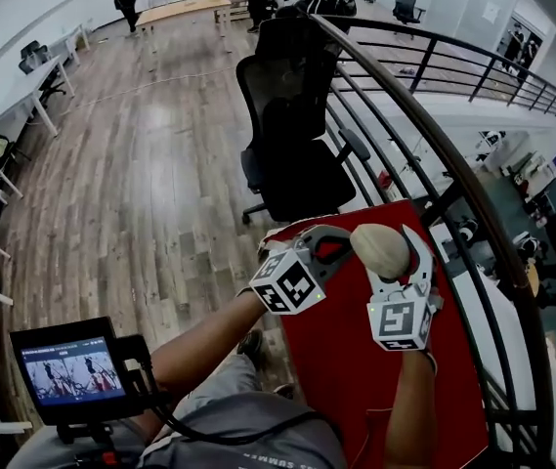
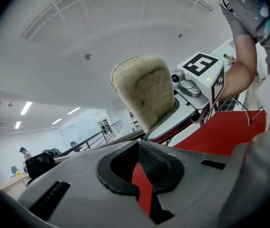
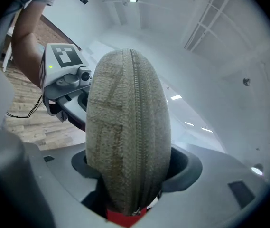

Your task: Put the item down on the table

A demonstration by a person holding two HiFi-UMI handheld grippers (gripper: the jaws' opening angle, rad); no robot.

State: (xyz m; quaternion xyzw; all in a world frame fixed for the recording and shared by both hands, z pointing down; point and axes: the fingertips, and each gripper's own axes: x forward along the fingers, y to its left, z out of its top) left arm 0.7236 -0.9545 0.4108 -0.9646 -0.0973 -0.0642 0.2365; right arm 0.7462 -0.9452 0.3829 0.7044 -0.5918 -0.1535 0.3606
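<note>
One black chair (image 1: 292, 135) stands at the back. The left gripper (image 1: 334, 249) has two jaws a little apart, with nothing in them. One tan zip pouch (image 1: 379, 248) is squeezed tight in the right gripper (image 1: 395, 265), up above one red table (image 1: 356, 384).

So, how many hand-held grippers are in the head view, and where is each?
2. The left hand-held gripper is empty, close beside the beige pouch; the right hand-held gripper is shut on that pouch. Both are above the red table.
</note>
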